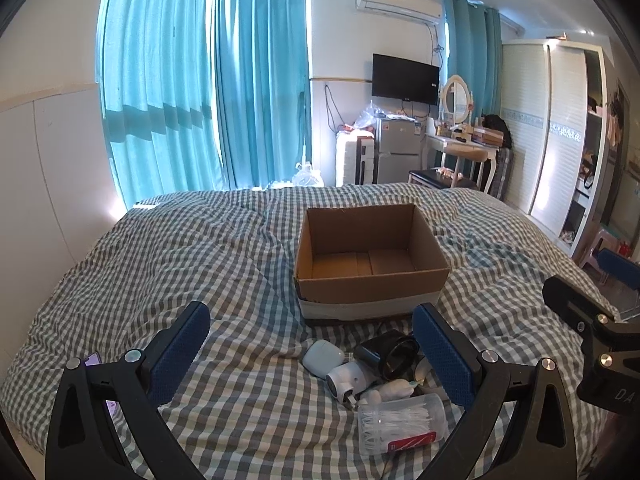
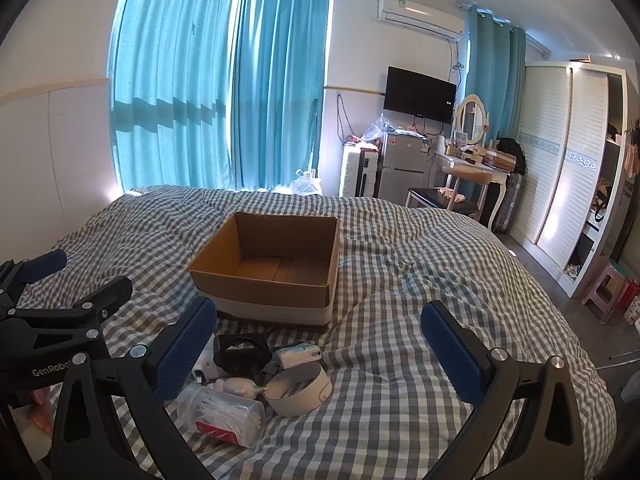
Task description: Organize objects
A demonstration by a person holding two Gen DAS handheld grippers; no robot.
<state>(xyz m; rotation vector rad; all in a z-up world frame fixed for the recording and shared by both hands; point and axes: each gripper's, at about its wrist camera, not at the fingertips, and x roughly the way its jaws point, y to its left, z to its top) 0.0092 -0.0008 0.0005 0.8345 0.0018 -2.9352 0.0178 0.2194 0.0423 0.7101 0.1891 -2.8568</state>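
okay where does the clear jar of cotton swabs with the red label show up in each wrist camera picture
Left wrist view: the cotton swab jar lies on its side at bottom centre-right, between the open left claw's fingers.
Right wrist view: the jar lies at bottom left, beside the right claw's left finger.
Shared landmark: the empty cardboard box beyond the pile.

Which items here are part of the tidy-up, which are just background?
Job: cardboard box, cotton swab jar, black ring, white band, white case, both grippers, open.
Background: checked duvet, curtains, TV, fridge, wardrobe.
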